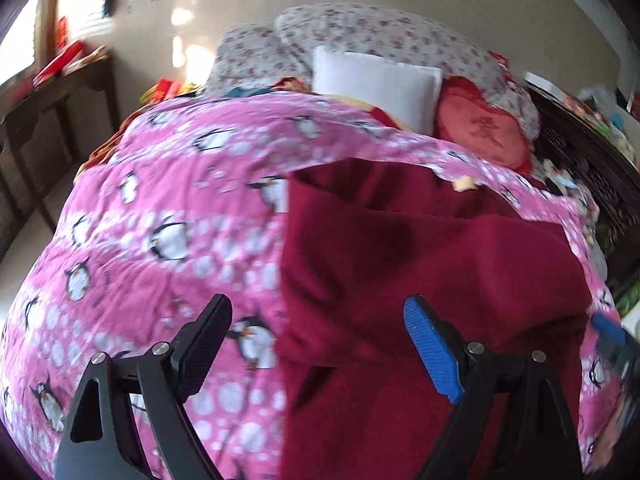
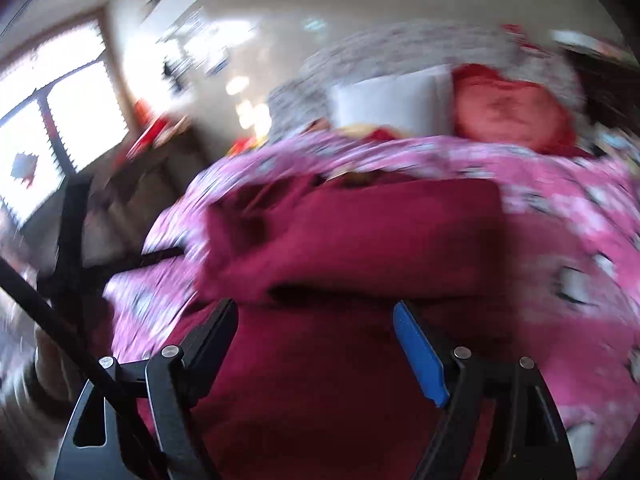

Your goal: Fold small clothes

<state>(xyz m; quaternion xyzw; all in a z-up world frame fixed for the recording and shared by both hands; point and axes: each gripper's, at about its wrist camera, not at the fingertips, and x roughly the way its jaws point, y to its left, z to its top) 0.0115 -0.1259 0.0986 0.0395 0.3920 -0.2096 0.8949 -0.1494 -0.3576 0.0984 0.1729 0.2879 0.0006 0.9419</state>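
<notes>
A dark red fleece garment lies rumpled on a pink penguin-print blanket on a bed. My left gripper is open and empty, hovering over the garment's left edge, its black finger over the blanket and its blue finger over the red cloth. In the blurred right wrist view the same garment fills the middle, with a fold across it. My right gripper is open and empty just above the near part of the garment. The right gripper's blue tip shows at the left view's right edge.
At the head of the bed lie a white pillow, a red round cushion and a floral quilt. A dark wooden table stands left of the bed. A cluttered dark shelf stands on the right. A window lies left.
</notes>
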